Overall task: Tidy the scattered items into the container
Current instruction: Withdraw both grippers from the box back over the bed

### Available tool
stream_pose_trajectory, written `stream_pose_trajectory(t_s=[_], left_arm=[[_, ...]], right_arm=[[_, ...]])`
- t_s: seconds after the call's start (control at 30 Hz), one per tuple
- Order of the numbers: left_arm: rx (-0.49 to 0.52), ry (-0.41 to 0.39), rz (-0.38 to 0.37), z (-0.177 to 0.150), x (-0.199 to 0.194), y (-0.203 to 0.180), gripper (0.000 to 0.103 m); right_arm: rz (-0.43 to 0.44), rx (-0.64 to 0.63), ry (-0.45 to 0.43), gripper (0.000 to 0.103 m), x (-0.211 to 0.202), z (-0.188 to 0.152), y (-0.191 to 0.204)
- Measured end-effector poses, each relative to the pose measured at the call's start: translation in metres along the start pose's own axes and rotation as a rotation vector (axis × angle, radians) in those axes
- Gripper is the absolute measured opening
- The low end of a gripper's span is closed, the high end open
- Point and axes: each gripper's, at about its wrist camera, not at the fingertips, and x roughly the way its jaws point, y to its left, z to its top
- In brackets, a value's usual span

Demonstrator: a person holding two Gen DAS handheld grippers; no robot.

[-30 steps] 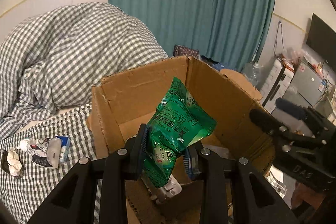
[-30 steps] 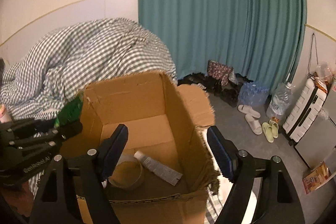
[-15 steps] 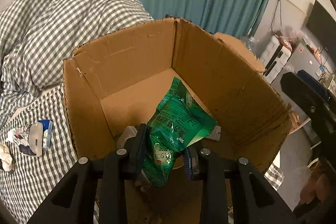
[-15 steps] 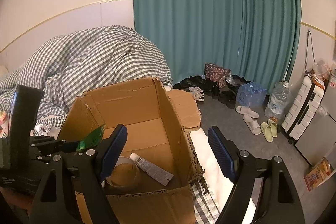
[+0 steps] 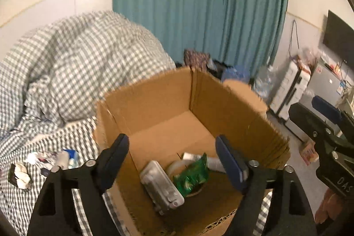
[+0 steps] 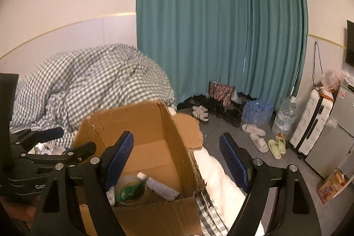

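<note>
Scattered items [image 5: 47, 162] lie on the checked bed, left of the cardboard box [image 5: 154, 103]: crumpled wrappers and a small tube, light, soft, best pinched mid-body. Left gripper [image 5: 171, 160] is opening, empty; the green packet [image 5: 191, 175] lies inside. Right gripper [image 6: 177, 158] is opening, empty too.

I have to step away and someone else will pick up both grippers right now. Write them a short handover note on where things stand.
Left gripper: jaws opening, nothing between them, above the cardboard box.
Right gripper: jaws opening, empty, over the box's right wall.
In the box: green packet lying on a tape roll, a grey plastic case, and a white tube.
Done: green packet is dropped in.
Left: scattered bits on the checked bedsheet to the box's left, namely crumpled wrappers and a small blue and white item. Gather those into the box.
</note>
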Motion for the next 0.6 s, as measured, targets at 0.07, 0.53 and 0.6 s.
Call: stream_pose_trajectory(t_s=[0.07,0.53,0.6], left_arm=[[-0.011,-0.041,0.014,0.003,-0.013,0.004,0.094],[-0.110,-0.289,0.120,0.011,-0.127,0.056,0.103],[-0.125,-0.321,0.139,0.010,-0.144,0.065,0.103]], right_arm=[[0.000,-0.002,-0.022,0.087,-0.008,0.005,0.004],[0.030,-0.051,-0.125,0.103,-0.069,0.029,0.059],[0.042,-0.056,-0.138,0.103,-0.077,0.031,0.067]])
